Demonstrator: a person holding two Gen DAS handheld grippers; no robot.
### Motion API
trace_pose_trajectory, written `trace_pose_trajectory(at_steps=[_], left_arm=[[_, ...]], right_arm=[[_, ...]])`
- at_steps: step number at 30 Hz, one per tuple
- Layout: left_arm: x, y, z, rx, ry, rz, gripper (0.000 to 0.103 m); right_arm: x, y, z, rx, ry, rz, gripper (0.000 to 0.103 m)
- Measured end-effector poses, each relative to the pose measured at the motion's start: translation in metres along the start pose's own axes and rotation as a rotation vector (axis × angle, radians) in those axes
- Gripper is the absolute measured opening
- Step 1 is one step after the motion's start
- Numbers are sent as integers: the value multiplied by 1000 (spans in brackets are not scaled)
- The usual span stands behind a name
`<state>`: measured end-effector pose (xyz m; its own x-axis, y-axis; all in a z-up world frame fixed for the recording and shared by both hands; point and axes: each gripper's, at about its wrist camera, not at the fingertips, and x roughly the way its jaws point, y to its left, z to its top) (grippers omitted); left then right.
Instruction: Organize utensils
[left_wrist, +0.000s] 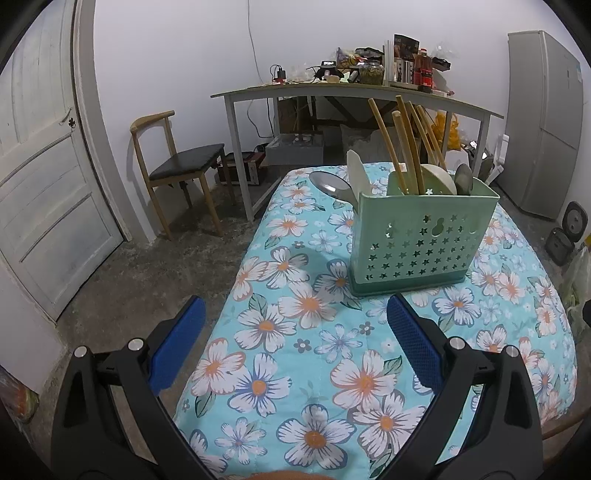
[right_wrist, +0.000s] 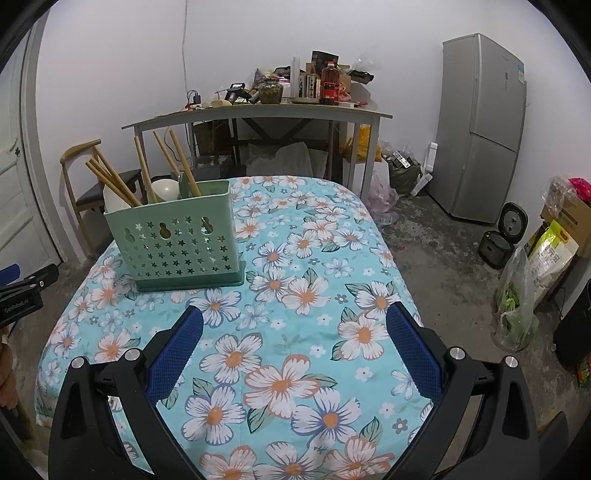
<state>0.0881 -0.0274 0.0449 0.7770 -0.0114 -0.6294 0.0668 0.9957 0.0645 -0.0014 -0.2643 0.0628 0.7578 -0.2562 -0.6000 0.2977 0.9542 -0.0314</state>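
A green perforated utensil holder (left_wrist: 421, 240) stands upright on the floral tablecloth (left_wrist: 295, 350); it also shows in the right wrist view (right_wrist: 181, 240). It holds several wooden chopsticks (left_wrist: 402, 147), pale spoons (left_wrist: 439, 179) and a metal ladle (left_wrist: 328, 182) that leans out on its left side. In the right wrist view the chopsticks (right_wrist: 147, 173) and a pale spoon (right_wrist: 164, 189) stick up from it. My left gripper (left_wrist: 295, 314) is open and empty, short of the holder. My right gripper (right_wrist: 294, 321) is open and empty, to the right of the holder and nearer than it.
A cluttered grey desk (right_wrist: 258, 110) stands behind the table, a wooden chair (left_wrist: 177, 166) to its left, a door (left_wrist: 40, 166) at far left. A grey fridge (right_wrist: 480, 129), rice cookers (right_wrist: 502, 236) and bags (right_wrist: 517, 306) are at the right. The left gripper's body (right_wrist: 22, 291) shows at the left edge.
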Motion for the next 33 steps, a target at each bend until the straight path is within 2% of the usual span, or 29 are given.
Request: trace_pose_trajectory(at_steps=[33], left_arm=[[-2,-6,2,13,-2,-4,95]], right_arm=[[-3,3,2,-10,-14,12,97]])
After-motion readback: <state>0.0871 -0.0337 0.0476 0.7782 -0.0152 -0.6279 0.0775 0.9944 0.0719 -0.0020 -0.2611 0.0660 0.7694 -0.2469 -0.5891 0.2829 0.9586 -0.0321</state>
